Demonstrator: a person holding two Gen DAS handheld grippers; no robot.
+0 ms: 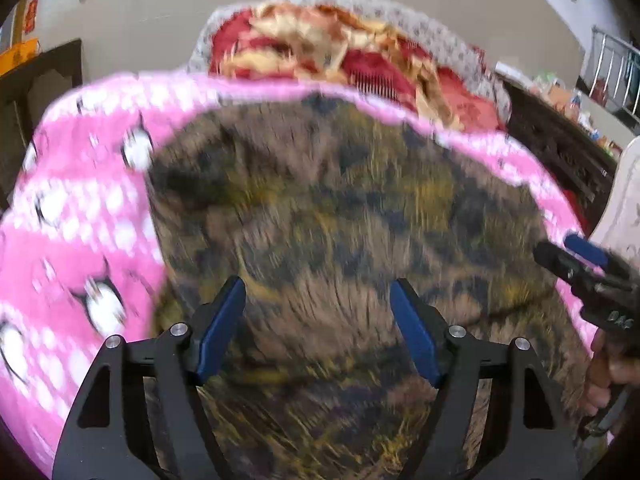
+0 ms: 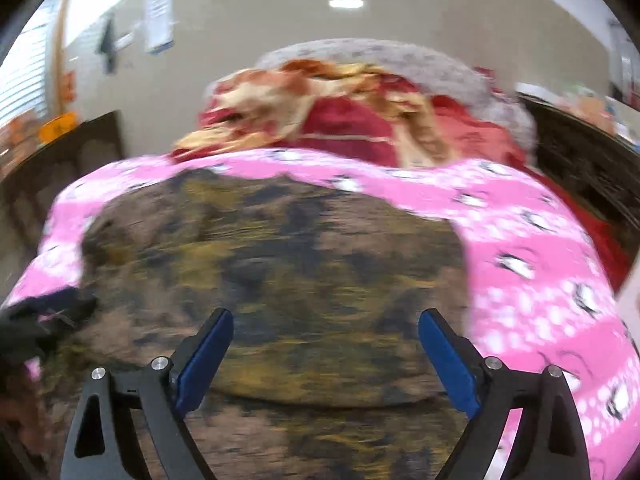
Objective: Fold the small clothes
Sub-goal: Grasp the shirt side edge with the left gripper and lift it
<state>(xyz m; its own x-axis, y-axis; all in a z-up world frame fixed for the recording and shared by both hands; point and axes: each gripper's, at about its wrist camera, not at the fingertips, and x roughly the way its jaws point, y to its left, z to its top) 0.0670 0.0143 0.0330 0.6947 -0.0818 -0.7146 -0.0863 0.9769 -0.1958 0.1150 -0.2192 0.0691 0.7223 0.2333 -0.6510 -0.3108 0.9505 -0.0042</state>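
Camouflage garment [image 1: 320, 208] lies spread on pink blanket [image 1: 80, 208], edges blurred.

Brown-and-olive mottled garment [image 1: 340, 216], blurred, spread flat on pink penguin-print blanket [image 1: 80, 208]

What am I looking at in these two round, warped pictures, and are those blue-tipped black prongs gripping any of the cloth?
Each picture comes from a fisheye camera mounted on a hand-held gripper, looking forward along its two fingers; a person holds one in each hand, no robot arm. In the left wrist view, the left gripper has its blue-padded fingers spread apart with nothing between them. The right wrist view shows the right gripper the same way, open and empty. Both hang over a brown and yellow mottled garment spread on a pink blanket with penguin-like figures. Behind lies a red and cream quilt. The pictures are motion-blurred, so finer detail of the garment cannot be made out.
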